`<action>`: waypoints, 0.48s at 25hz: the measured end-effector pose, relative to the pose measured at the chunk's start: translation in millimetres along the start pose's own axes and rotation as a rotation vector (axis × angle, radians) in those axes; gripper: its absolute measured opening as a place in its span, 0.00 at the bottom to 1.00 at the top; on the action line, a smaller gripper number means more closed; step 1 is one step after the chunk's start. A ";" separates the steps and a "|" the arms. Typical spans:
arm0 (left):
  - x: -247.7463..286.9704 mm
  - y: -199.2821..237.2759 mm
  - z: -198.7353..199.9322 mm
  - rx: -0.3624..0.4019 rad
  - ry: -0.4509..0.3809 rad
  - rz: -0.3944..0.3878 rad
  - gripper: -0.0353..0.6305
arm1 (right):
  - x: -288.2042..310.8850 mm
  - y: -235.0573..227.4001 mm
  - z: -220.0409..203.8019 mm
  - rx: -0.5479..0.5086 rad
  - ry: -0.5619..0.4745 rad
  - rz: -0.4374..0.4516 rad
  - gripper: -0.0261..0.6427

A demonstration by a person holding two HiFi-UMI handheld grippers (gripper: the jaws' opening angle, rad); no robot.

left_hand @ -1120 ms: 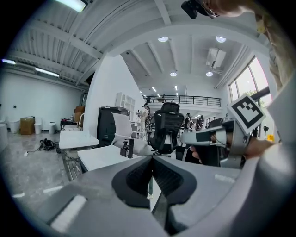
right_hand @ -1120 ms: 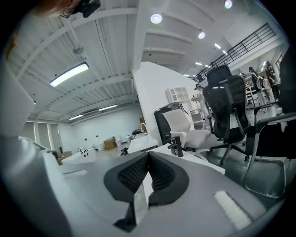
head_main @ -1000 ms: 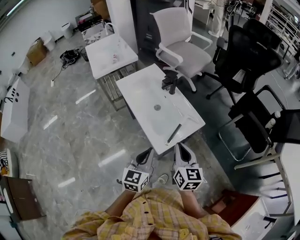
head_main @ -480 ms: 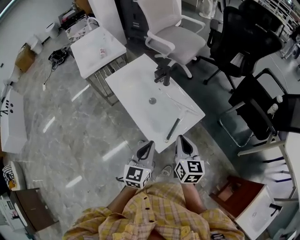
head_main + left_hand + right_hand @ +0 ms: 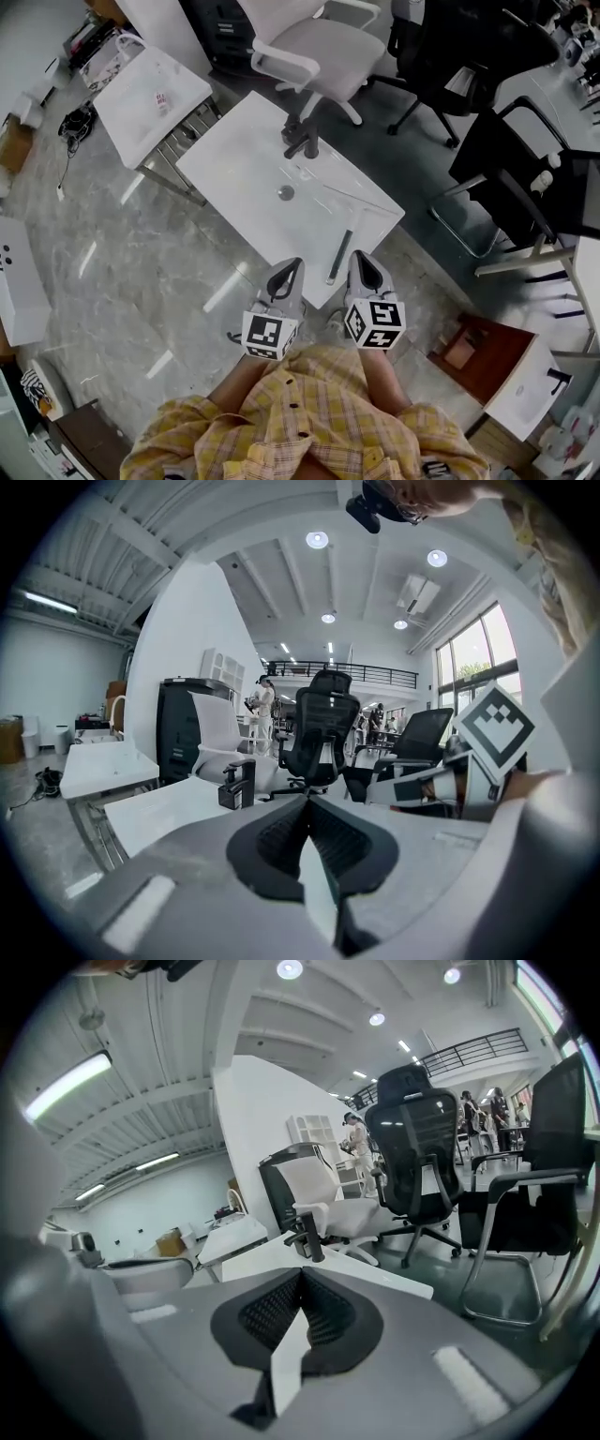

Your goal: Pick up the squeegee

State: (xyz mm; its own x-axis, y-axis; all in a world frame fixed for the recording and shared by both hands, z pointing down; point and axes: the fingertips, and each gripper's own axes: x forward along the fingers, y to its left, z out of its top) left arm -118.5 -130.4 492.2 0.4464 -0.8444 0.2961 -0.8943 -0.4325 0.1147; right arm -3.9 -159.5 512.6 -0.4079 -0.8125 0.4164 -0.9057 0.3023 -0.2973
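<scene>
— Where is the squeegee?

— The squeegee (image 5: 339, 255) lies flat on the white table (image 5: 239, 164), close to the near edge and towards its right corner. One end sits at that edge and the rest runs away from me.

— And your fingers?

— Both pairs are pressed together with nothing in them. My right gripper (image 5: 360, 257) is at the near edge, just to the right of the squeegee. My left gripper (image 5: 294, 266) is at the same edge on the other side, a little further off. From above, the squeegee lies between the two.

— Anything else on the table?

— A drain (image 5: 286, 192) near the middle and a black faucet (image 5: 302, 141) by the far edge. A white chair (image 5: 314, 42) stands beyond that.
</scene>
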 end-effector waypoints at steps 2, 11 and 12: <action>10.0 5.7 -3.4 0.010 0.019 -0.026 0.05 | 12.8 -5.6 -6.3 0.013 0.026 -0.032 0.04; 38.7 33.0 -22.7 0.026 0.094 -0.091 0.05 | 69.3 -29.5 -25.1 0.052 0.101 -0.141 0.04; 41.2 35.5 -24.3 0.027 0.099 -0.096 0.05 | 74.5 -33.3 -27.5 0.055 0.109 -0.152 0.04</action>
State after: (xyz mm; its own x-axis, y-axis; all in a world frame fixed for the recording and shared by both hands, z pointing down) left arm -132.5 -172.9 531.6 0.5230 -0.7641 0.3777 -0.8461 -0.5190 0.1214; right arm -7.3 -216.5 577.2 -0.2796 -0.7871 0.5498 -0.9514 0.1502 -0.2689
